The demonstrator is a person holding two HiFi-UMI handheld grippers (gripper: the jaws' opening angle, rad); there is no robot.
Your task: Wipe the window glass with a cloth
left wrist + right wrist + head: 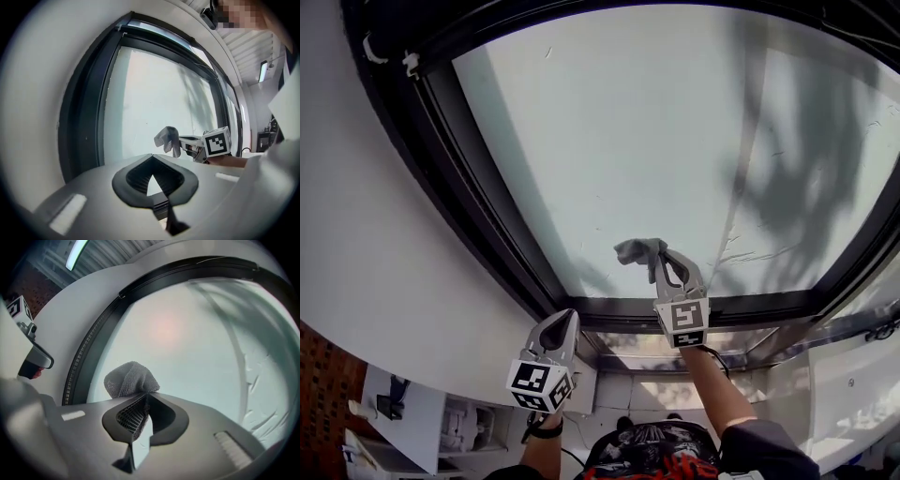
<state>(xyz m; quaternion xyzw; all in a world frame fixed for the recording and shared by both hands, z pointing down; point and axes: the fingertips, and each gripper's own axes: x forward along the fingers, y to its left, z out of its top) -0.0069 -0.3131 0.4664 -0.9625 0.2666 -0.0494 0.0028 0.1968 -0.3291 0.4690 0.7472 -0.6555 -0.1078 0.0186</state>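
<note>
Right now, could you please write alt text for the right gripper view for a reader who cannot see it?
The right tool is shut on a bunched grey cloth in front of the pale window glass. A dark window frame curves along the glass's left and top edges, with white wall beyond.

— Cloth [131, 379]?
— Grey, coarse open knit, bunched into a soft wad. Pinched at one end in the right claw [145, 399], jaws closed on it. Puffed out beyond the tips, drooping a little to one side.
— Where on the pane?
— Low on the window glass [656, 141], about midway along the bottom edge, just above the dark frame [487, 225]. Touching or barely off the surface: cannot tell.
— And the glass itself?
— Large, pale, milky blue-white. Crossed by a leafy shadow on the right side. Marked with thin scratchy streaks low on the right and a few small specks elsewhere.
</note>
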